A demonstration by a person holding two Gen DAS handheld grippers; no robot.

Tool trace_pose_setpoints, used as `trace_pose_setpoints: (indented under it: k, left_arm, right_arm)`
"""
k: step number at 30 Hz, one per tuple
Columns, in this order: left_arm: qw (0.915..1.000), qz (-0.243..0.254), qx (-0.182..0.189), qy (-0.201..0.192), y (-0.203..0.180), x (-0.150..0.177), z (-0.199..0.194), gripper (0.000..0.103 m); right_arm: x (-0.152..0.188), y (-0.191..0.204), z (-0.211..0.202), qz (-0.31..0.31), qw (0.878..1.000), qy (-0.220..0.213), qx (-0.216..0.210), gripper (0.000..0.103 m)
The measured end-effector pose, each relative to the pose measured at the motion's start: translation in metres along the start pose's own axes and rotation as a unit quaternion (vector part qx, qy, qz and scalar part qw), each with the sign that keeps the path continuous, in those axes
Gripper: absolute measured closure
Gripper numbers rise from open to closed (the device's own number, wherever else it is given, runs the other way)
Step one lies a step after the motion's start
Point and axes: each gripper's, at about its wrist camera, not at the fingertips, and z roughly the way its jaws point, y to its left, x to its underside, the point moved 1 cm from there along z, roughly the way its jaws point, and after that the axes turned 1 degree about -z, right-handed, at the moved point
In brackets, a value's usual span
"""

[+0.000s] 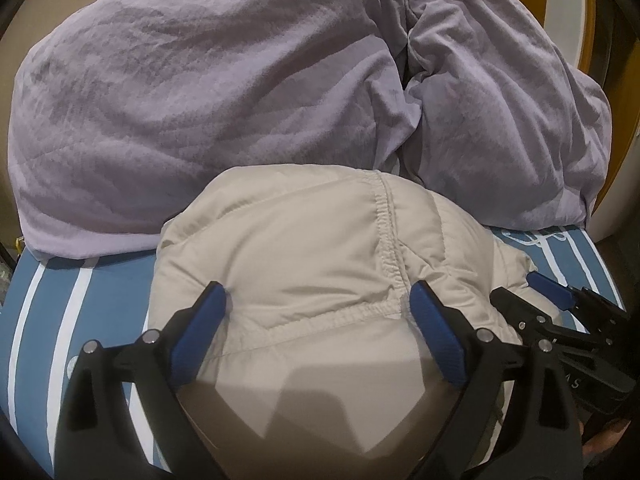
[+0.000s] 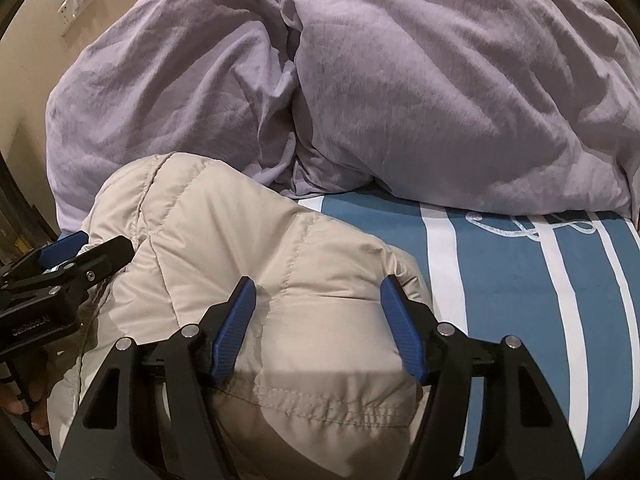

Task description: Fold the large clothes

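Note:
A beige quilted puffer jacket (image 1: 312,256) lies bunched on the blue striped bed sheet (image 1: 48,308); it also shows in the right wrist view (image 2: 240,248). My left gripper (image 1: 318,296) is open, its blue pads straddling the jacket from above, touching the fabric. My right gripper (image 2: 318,292) is open too, jaws wide over the jacket's right end. The right gripper shows at the jacket's right edge in the left wrist view (image 1: 560,300); the left gripper shows at the left in the right wrist view (image 2: 76,256).
A big rumpled lilac duvet (image 1: 240,92) fills the far side of the bed, right behind the jacket; it shows in the right wrist view (image 2: 400,80) too. A wall with a light switch (image 2: 78,4) stands at far left. Striped sheet (image 2: 520,280) lies bare to the right.

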Motion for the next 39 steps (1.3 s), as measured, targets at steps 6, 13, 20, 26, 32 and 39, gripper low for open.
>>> trace_pose_setpoints:
  k: [6,13,20,26,32,39]
  left_arm:
    - [0.9999,-0.002,-0.015,0.004,-0.001,-0.001,-0.012,0.010]
    - [0.9994,-0.028,-0.018,0.010,0.006,0.014,-0.043,0.010]
    - [0.9991,-0.038,-0.007,0.015,0.015,0.041,-0.081,0.010]
    - [0.9989,-0.043,0.000,0.019,0.025,0.074,-0.122,0.010]
    - [0.9977,-0.057,0.009,0.036,0.030,0.111,-0.159,0.010]
    - [0.9959,-0.073,0.025,0.047,0.028,0.150,-0.194,0.010]
  right_arm:
    - [-0.004,0.000,-0.012,-0.004,1.000,0.016,0.010,0.034]
    - [0.006,-0.008,-0.043,0.013,1.000,0.016,0.023,0.016]
    - [0.027,-0.012,-0.078,0.038,0.999,0.026,0.022,0.005]
    - [0.061,0.003,-0.115,0.027,0.998,0.044,0.029,0.001]
    - [0.097,0.020,-0.145,0.031,0.997,0.067,0.002,0.001]
    - [0.130,0.032,-0.170,0.049,0.994,0.089,-0.025,0.001]
